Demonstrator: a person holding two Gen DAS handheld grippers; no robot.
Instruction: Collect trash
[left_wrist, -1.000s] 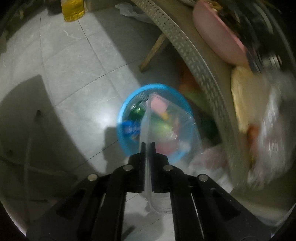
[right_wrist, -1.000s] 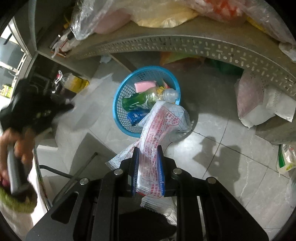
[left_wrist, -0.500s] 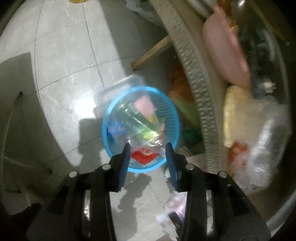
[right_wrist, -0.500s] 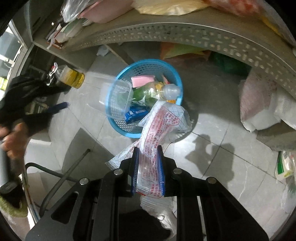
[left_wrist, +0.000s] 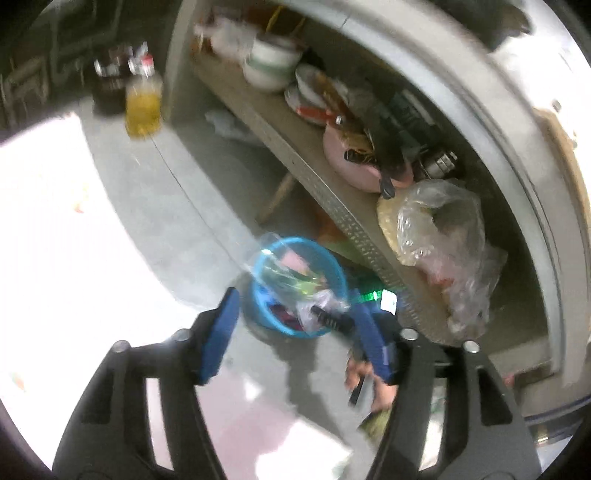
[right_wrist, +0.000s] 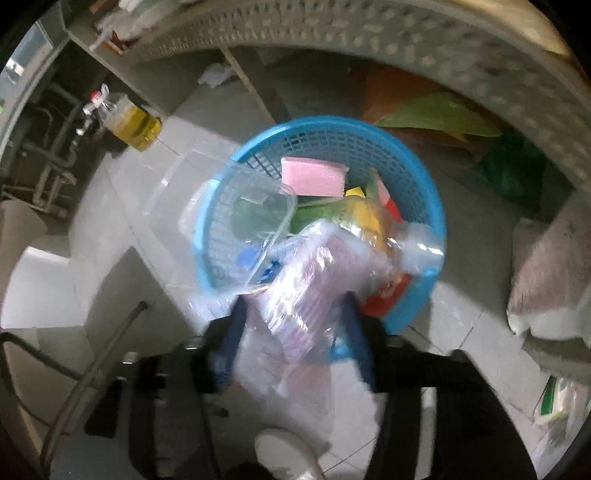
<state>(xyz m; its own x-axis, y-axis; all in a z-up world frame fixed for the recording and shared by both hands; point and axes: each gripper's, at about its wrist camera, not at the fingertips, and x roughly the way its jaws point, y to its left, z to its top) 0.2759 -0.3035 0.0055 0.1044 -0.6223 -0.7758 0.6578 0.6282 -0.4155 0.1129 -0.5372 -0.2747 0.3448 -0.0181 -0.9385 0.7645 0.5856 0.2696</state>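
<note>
we hover over the blue basket (right_wrist: 424, 206) on the tiled floor (left_wrist: 155, 206), tucked just under the perforated shelf edge (left_wrist: 343, 218), which is where the trash goes. our left gripper (left_wrist: 295, 332) stands wide apart with nothing between its blue pads (left_wrist: 221, 332), so it carries no load. a clear plastic tub (right_wrist: 255, 210) leans on the near rim of the basket, half in and half over the edge, so we judge it only loosely dropped. our right gripper (right_wrist: 295, 332) is low over the near rim, jaws spread a fair way, and the crinkly printed plastic bag (right_wrist: 314, 295) sits between them; with the blur we cannot tell whether the pads grip it or whether it hangs free. the bag's top reaches over the rim and touches the heap inside, beside the pink sponge (right_wrist: 314, 177) and a bottle (right_wrist: 376, 225). we judge the drop nearly made, though the bag could slide outside, since most of it hangs short of the rim.
</note>
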